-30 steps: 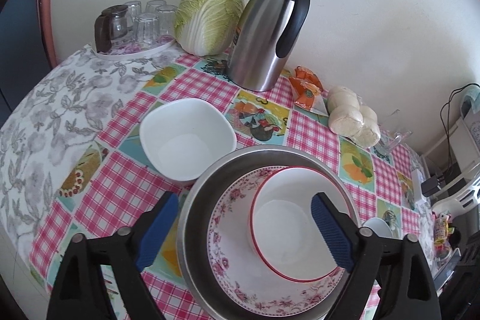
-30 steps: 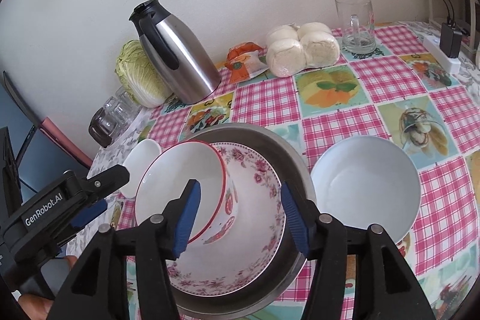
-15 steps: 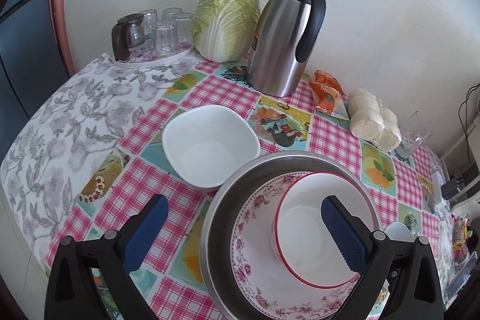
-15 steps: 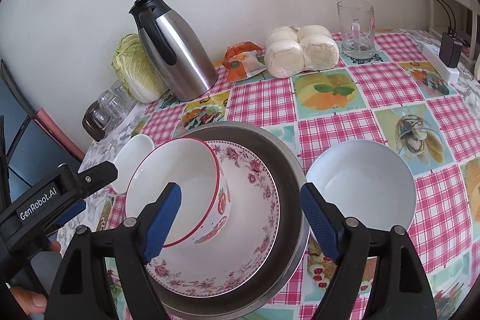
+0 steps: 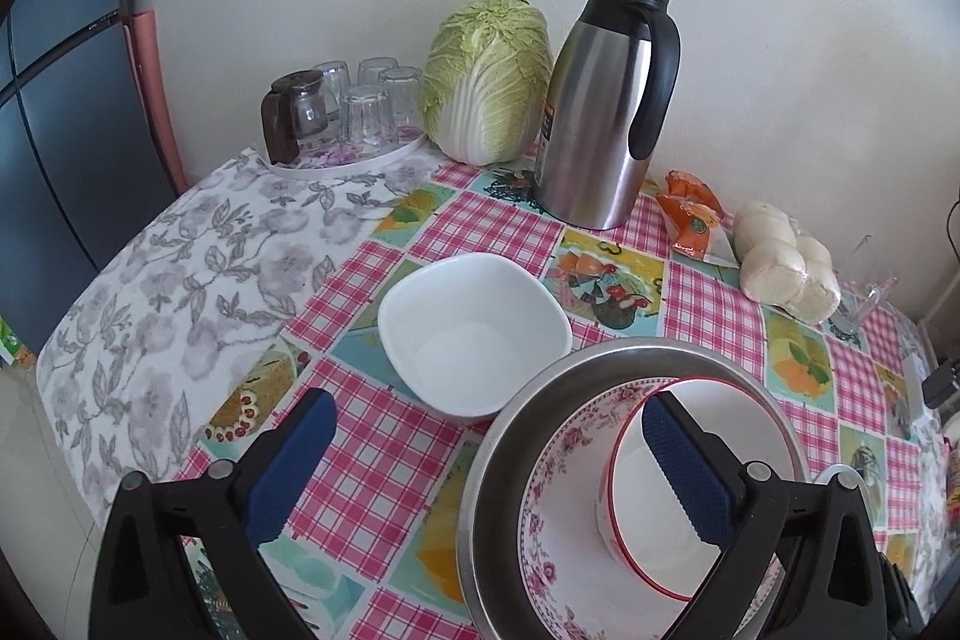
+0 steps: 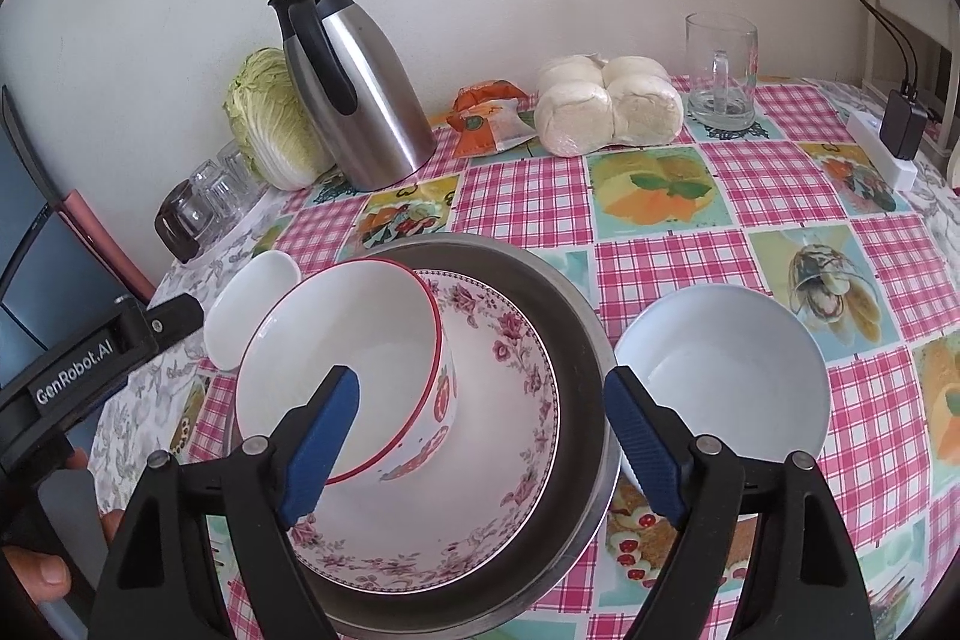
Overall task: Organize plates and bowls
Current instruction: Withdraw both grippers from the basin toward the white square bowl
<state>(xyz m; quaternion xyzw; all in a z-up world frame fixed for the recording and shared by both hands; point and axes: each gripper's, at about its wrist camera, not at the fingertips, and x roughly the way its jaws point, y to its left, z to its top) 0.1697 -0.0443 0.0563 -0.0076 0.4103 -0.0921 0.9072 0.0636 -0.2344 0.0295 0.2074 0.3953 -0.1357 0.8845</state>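
Observation:
A steel basin [image 6: 576, 340] [image 5: 510, 436] holds a floral plate [image 6: 510, 400] [image 5: 558, 460], and a red-rimmed white bowl [image 6: 360, 340] [image 5: 720, 400] lies tilted in it. A square white bowl [image 5: 474, 328] [image 6: 252, 298] sits left of the basin. A round white bowl [image 6: 726, 370] sits to its right. My left gripper [image 5: 486, 466] is open and empty, above the gap between square bowl and basin. My right gripper [image 6: 480, 436] is open and empty above the basin's near side.
At the back by the wall stand a steel thermos [image 5: 606, 100] [image 6: 354, 82], a cabbage [image 5: 486, 76], a tray of glasses [image 5: 342, 112], an orange packet [image 6: 486, 118], bagged buns [image 6: 606, 106] and a glass mug [image 6: 720, 70]. A power strip [image 6: 888, 148] lies far right.
Both grippers have drawn back and up from the basin; the right one has opened wider. The red-rimmed bowl rests tilted in the floral plate. The left view has shifted left.

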